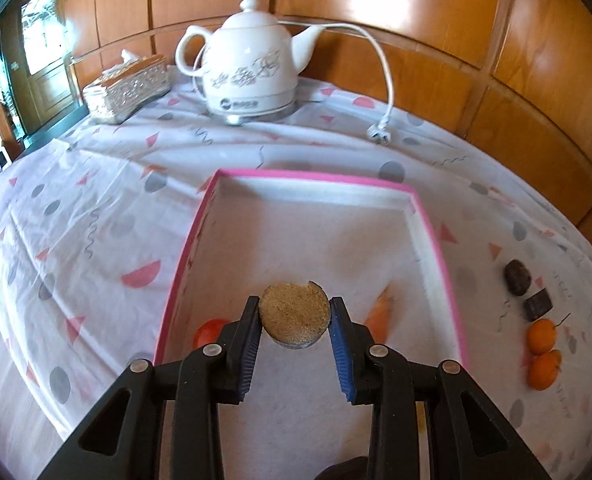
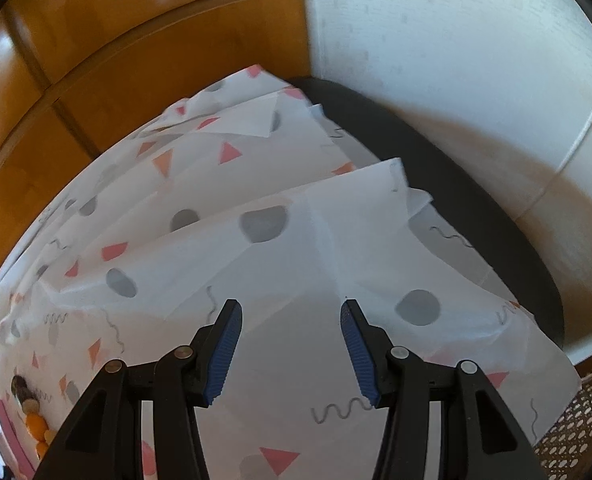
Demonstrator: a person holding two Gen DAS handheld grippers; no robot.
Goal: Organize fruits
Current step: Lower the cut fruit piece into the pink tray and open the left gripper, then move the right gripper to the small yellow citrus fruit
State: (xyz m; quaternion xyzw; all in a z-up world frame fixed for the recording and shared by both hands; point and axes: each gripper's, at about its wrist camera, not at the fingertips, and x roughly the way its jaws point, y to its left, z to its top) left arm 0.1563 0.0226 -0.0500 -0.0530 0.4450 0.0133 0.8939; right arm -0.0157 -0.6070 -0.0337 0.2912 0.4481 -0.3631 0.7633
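Observation:
My left gripper (image 1: 295, 322) is shut on a round brown slice of fruit (image 1: 294, 316) with a rough tan top, held above the inside of a pink-rimmed white box (image 1: 184, 248). Inside the box lie a red fruit (image 1: 208, 330), partly hidden behind the left finger, and a blurred orange piece (image 1: 380, 312). To the right of the box, on the cloth, sit a dark brown fruit (image 1: 517, 278), a dark block (image 1: 538, 304) and two oranges (image 1: 541, 336). My right gripper (image 2: 292, 346) stands open over bare patterned tablecloth, holding nothing; small fruits (image 2: 32, 412) show at that view's far left edge.
A white electric kettle (image 1: 252, 68) with its cord and plug (image 1: 378, 134) stands at the back of the table, beside a silver tissue box (image 1: 126, 90). Wood panelling runs behind. In the right wrist view the cloth's edge (image 2: 496, 280) overhangs a dark seat (image 2: 436, 152).

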